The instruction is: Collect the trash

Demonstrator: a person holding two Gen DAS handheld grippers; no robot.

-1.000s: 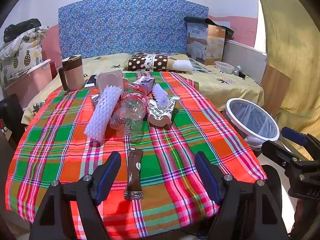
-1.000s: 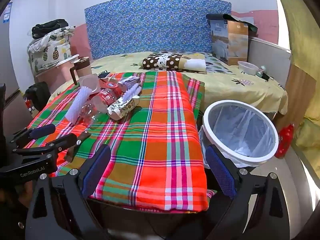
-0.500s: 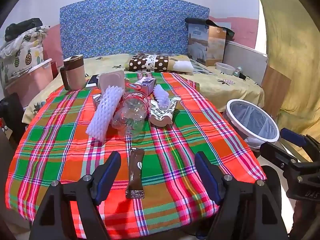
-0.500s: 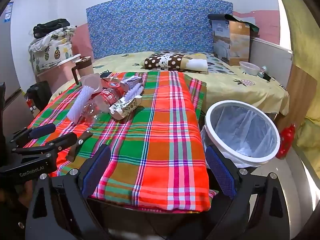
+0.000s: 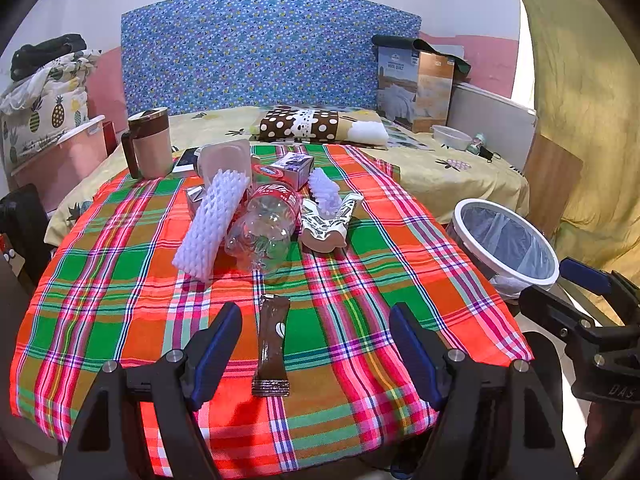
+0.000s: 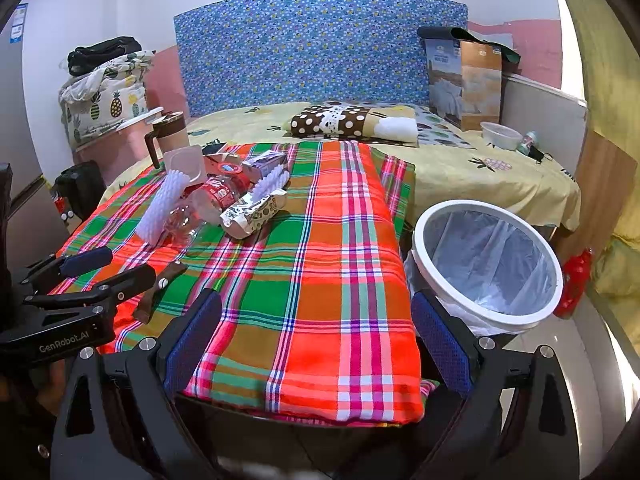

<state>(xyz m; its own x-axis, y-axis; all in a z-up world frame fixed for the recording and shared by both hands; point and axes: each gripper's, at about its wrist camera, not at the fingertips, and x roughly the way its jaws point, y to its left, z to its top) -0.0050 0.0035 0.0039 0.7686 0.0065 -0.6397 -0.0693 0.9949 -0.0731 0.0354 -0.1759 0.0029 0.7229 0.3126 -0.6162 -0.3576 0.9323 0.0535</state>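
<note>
Brown snack wrapper [image 5: 272,346]: lay flat on the plaid cloth [image 5: 120,272] near the front edge of the counter, long axis running front to back, alone and apart from the other trash.

Left gripper [image 5: 316,344]: jaws spread wide, empty, one to each side of the wrapper, touching nothing.

Trash pile, centre of counter toward the back edge: clear crushed plastic bottle [image 5: 266,228] with red label; white foam fruit net [image 5: 212,224] leaning against the bottle's left side; patterned foil packet [image 5: 328,226] just right of the bottle; second, smaller foam net [image 5: 322,192] behind the packet; small purple-and-white carton [image 5: 294,168] and clear plastic tub [image 5: 224,160] at the rear.

Brown-lidded mug [image 5: 146,148]: upright at the back left corner.

Waste bin [image 6: 486,264]: white rim, clear liner, standing off the counter's right edge beside the bed [image 6: 460,168].

Right gripper [image 6: 316,348]: jaws wide apart, empty, held at the counter's front right corner, the bin just to its right.
</note>
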